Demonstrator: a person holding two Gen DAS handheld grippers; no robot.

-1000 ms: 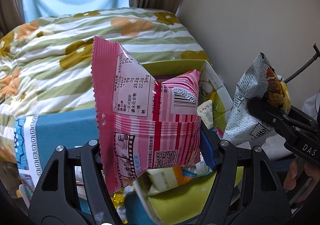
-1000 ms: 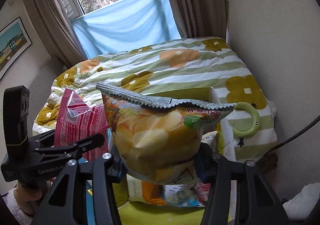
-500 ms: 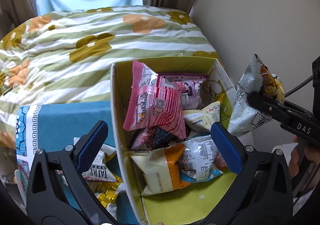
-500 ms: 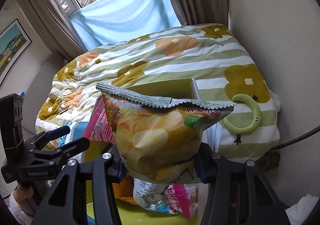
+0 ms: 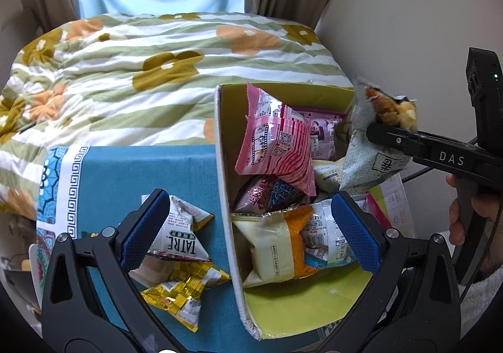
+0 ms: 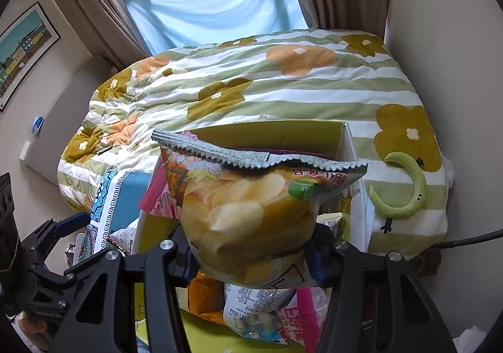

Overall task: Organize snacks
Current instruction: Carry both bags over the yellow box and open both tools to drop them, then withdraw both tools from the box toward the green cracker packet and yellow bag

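A green-lined cardboard box (image 5: 314,296) holds several snack packets, with a pink striped bag (image 5: 276,145) lying on top. My left gripper (image 5: 248,230) is open and empty, straddling the box's left wall. A white "TATRE" packet (image 5: 182,236) and a yellow packet (image 5: 185,290) lie on the blue cloth (image 5: 141,170) left of the box. My right gripper (image 6: 251,255) is shut on a grey-topped chip bag (image 6: 251,211), held over the right part of the box (image 6: 283,133); it also shows in the left wrist view (image 5: 371,148).
The box and cloth sit against a bed with a green-striped flowered quilt (image 5: 157,70). A wall stands close on the right (image 5: 408,23). A green crescent toy (image 6: 405,189) lies on the quilt right of the box. Curtains and a window are behind (image 6: 220,1).
My left gripper opened and let the pink striped bag drop into the box, then drew back and left. My right gripper moved over the box with the chip bag.
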